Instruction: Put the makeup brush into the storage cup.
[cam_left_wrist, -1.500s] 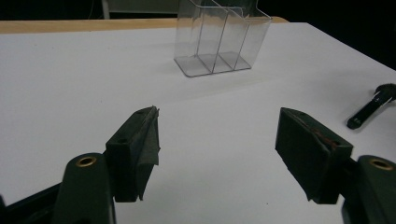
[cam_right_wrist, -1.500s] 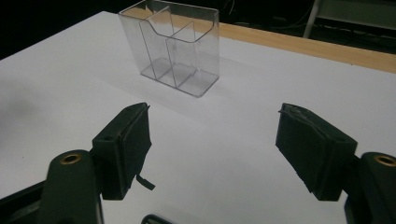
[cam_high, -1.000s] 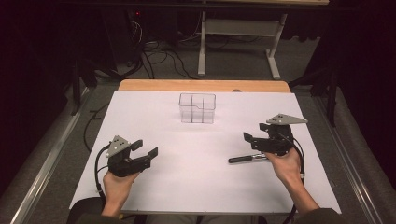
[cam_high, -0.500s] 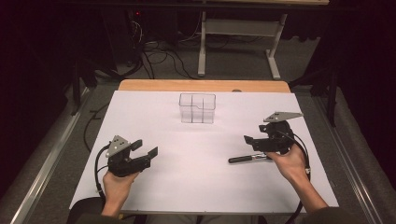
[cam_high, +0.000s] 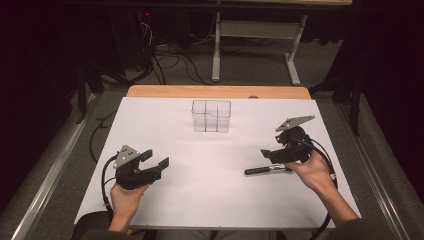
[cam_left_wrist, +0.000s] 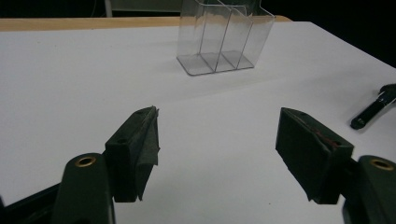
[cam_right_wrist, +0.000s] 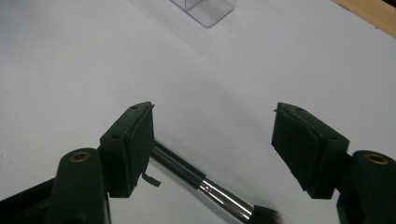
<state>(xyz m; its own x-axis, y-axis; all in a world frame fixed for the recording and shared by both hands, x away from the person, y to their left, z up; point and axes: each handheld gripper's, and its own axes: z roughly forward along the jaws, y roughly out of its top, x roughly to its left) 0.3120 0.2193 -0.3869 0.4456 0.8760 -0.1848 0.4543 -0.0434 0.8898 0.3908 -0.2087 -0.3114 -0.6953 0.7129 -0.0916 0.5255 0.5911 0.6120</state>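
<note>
Forearms come in from the near edge of the white surface (cam_high: 210, 200), one on each side, each hand wrapped around the body of its tool. The left hand (cam_high: 125, 197) sits low near the left front corner, wrist straight, holding the left tool (cam_high: 156, 161) level and aimed to the right and slightly away; its jaws stand wide apart with only bare surface between them, so it is released. The right hand (cam_high: 312, 170) is farther up the right side, with the right tool (cam_high: 266, 154) tipped down toward the surface and pointing left. Its jaws are also spread wide and grip nothing. A makeup brush (cam_high: 267, 170) lies flat on the surface just under that tool; in the right gripper view its dark handle (cam_right_wrist: 180, 170) passes beneath the left jaw, bristles toward the camera. A clear plastic organizer (cam_high: 211, 116) stands upright toward the far middle, well apart from both hands.
</note>
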